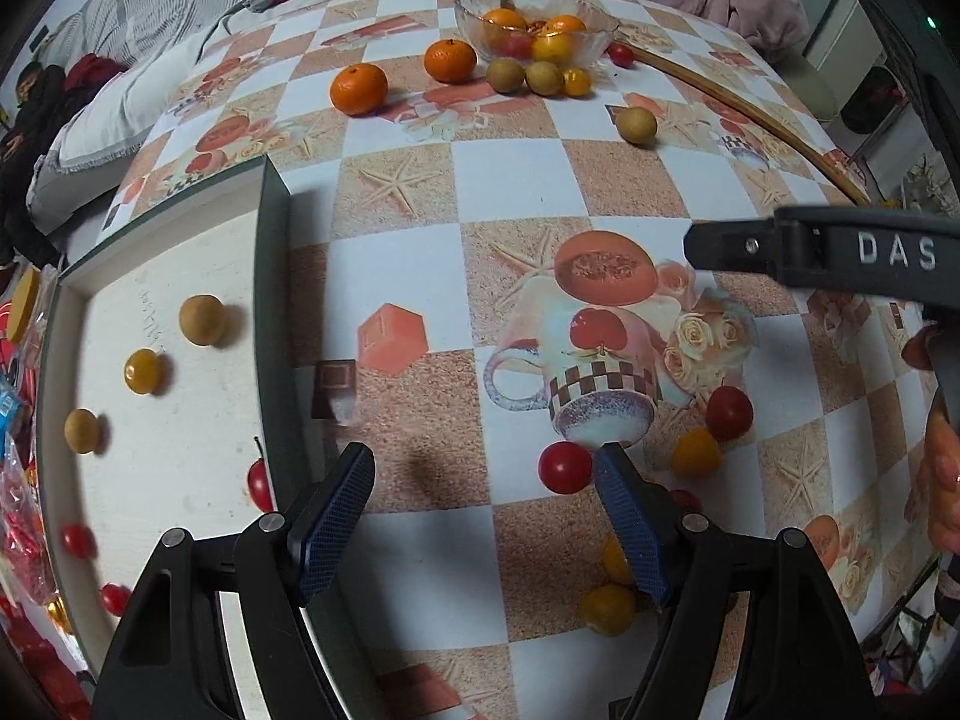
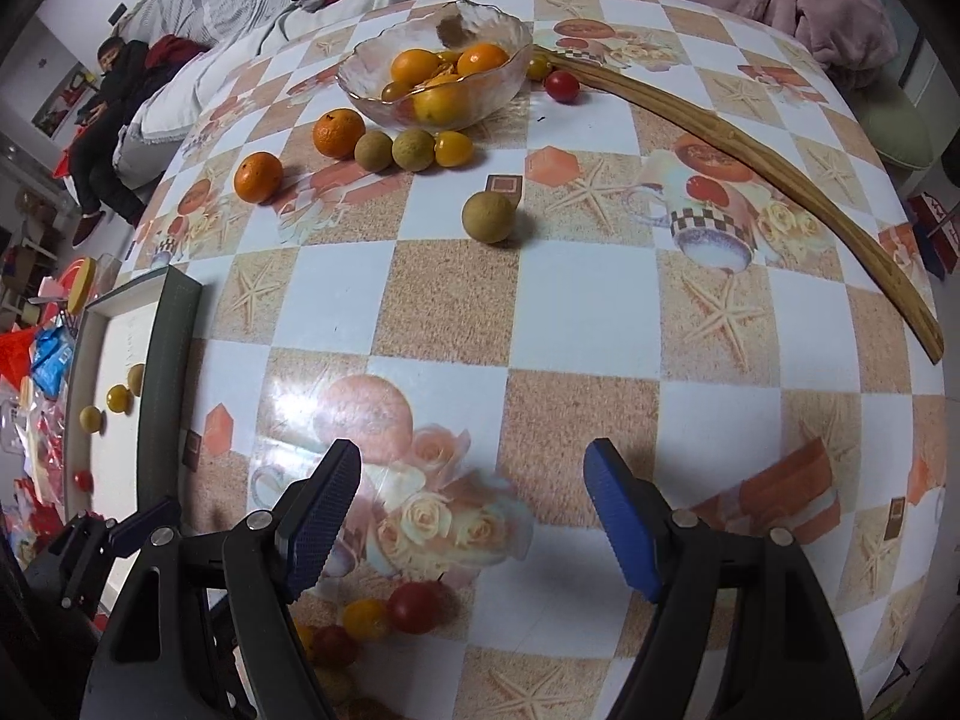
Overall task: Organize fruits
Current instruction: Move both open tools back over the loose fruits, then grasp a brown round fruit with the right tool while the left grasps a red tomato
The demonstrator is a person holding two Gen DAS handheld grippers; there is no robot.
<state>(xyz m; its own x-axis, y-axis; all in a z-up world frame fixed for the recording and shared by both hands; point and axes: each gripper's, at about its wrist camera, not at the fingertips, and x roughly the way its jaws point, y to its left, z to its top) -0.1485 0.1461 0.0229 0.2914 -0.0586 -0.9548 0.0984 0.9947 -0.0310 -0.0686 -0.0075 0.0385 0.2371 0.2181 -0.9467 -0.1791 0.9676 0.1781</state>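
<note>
Between picks: your left hand-held gripper (image 1: 483, 471) and right hand-held gripper (image 2: 471, 468) both hang wide open and empty over the bench (image 1: 510, 180). Loose red tomato (image 1: 564, 467) lies lower centre, tray (image 1: 168, 276) at left; next, straddle and close.

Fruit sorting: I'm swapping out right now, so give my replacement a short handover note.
Left gripper: open, empty, pointing down at the tablecloth beside a red cherry tomato.
Right gripper: open, empty, over bare tablecloth.
Done: the white tray holds a few small fruits, brown, yellow and red; the glass bowl holds oranges and other fruit.
Left: two oranges, three brown round fruits, including a lone one, and red and yellow cherry tomatoes lie loose on the table, some near the bowl, a cluster near the grippers.
</note>
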